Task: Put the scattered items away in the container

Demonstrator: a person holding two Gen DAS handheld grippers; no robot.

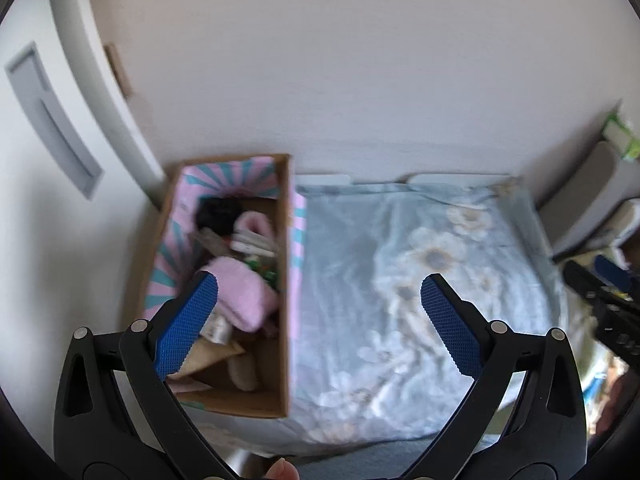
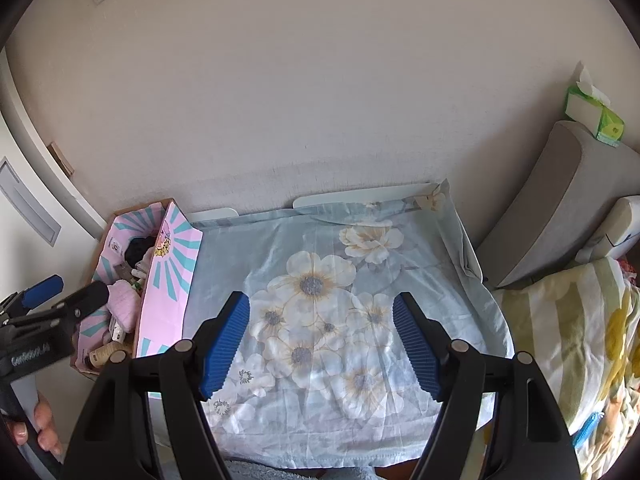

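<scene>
Pale blue floral cloth (image 2: 320, 300) covers the worktop, which stands against a plain cream wall (image 2: 300, 100). We note nothing lying on the cloth.

Nearest, in the right wrist view: our right hand-held gripper (image 2: 321, 338) hangs over the flower print, jaws wide apart, blue pads bare, nothing between them.

In the left wrist view: our left hand-held gripper (image 1: 319, 322) also has its jaws spread wide and holds nothing. Its left pad (image 1: 186, 326) overlaps the cardboard box (image 1: 286, 280); its right pad is over the cloth. This view is blurred.

The box sits at the worktop's left edge, open-topped, with pink and teal ray-patterned flaps. The items lie inside it:
- pink fuzzy fabric (image 1: 244, 296), near the middle
- another pink piece (image 1: 256, 222) further back
- a dark bundle (image 1: 220, 212) at the far end
- a small white item (image 2: 117, 330), label unreadable
- a tan spool-like thing (image 2: 105, 353) at the near end
- some green bits (image 1: 266, 270), too blurred to name

Right of the worktop: a yellow-striped quilt (image 2: 560, 340). Behind it, a grey cushion (image 2: 560, 200) leans on the wall, with a green tissue pack (image 2: 596, 114) on top.

Far left: a white door (image 1: 40, 160) with a recessed grey handle.
</scene>
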